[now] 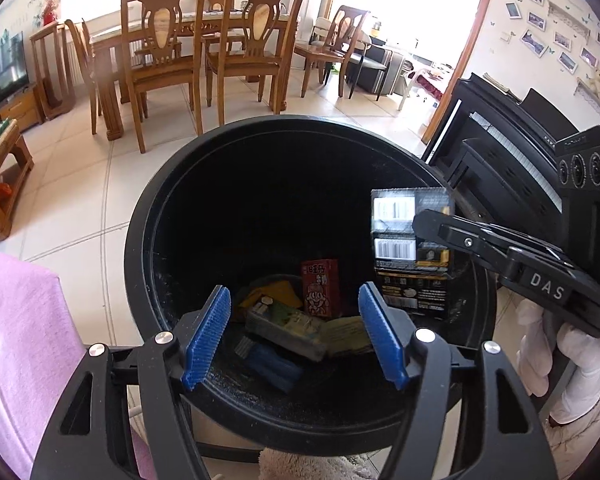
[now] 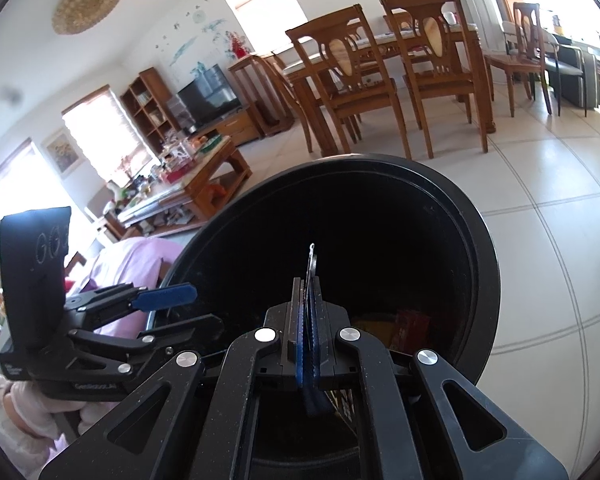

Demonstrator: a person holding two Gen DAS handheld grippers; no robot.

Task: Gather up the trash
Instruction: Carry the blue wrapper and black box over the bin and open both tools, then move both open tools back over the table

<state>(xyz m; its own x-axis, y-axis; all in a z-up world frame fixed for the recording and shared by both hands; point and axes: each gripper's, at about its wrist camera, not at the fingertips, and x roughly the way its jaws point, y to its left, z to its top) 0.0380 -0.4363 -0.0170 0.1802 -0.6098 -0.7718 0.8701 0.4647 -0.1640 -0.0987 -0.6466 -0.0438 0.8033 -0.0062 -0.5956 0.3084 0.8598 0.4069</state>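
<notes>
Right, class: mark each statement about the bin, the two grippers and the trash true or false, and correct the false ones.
1. The round black plastic bin is empty. False: a red carton and other packets lie at its bottom.
2. The left gripper stands open with nothing between its blue pads. True.
3. The right gripper is open. False: it is shut on a black package with barcodes.
4. That package hangs over the bin's mouth. True.
</notes>
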